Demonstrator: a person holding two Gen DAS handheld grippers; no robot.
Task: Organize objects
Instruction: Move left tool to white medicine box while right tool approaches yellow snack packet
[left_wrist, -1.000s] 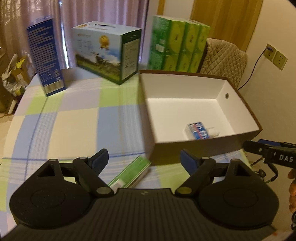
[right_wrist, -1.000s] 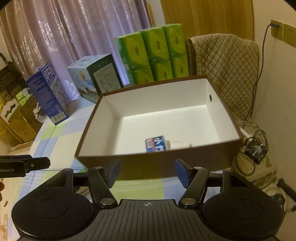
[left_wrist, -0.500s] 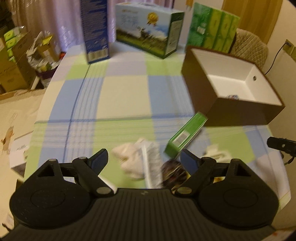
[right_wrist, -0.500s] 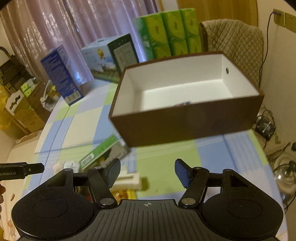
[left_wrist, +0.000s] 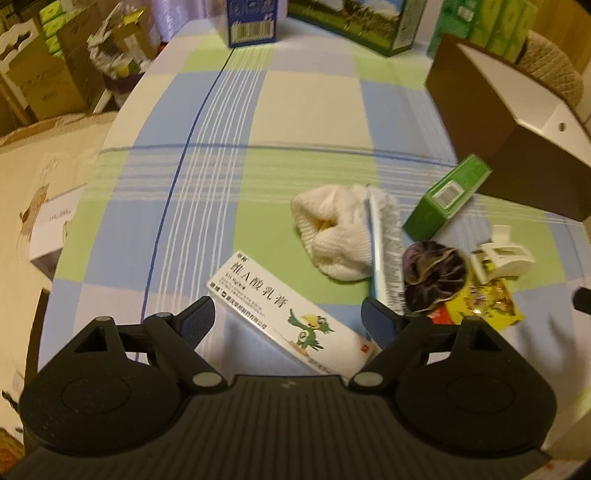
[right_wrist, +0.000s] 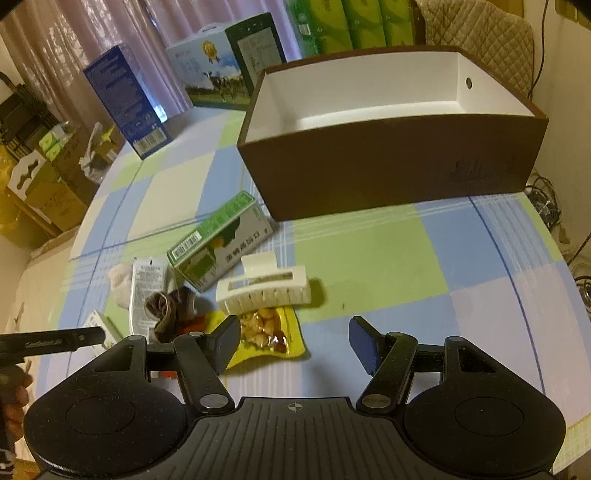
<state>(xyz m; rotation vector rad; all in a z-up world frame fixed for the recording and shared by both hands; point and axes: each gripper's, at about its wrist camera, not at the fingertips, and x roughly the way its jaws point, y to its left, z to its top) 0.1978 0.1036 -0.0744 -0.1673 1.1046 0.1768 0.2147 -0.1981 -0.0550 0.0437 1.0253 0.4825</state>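
Note:
My left gripper (left_wrist: 288, 325) is open just above a white ointment box (left_wrist: 284, 314) with a green parrot on it; the box lies between its fingers. Beyond it lie a cream sock (left_wrist: 332, 232), a flat sachet (left_wrist: 384, 251), a dark scrunchie (left_wrist: 436, 273), a green carton (left_wrist: 447, 195), a white hair claw (left_wrist: 502, 254) and a yellow snack packet (left_wrist: 484, 302). My right gripper (right_wrist: 295, 343) is open over the tablecloth, its left finger beside the snack packet (right_wrist: 266, 328). The hair claw (right_wrist: 266, 288) and green carton (right_wrist: 221, 243) lie ahead. The brown box (right_wrist: 391, 162) stands behind.
A blue carton (right_wrist: 125, 99), a milk carton box (right_wrist: 225, 70) and green tissue packs (right_wrist: 351, 26) stand at the table's far side. A quilted chair (right_wrist: 480, 29) is behind the brown box. Cardboard boxes (left_wrist: 44, 70) sit on the floor to the left.
Both grippers have pulled back from the brown box toward the near edge of the table. The pile of small objects has come into view, and the white ointment box now lies between my left fingers.

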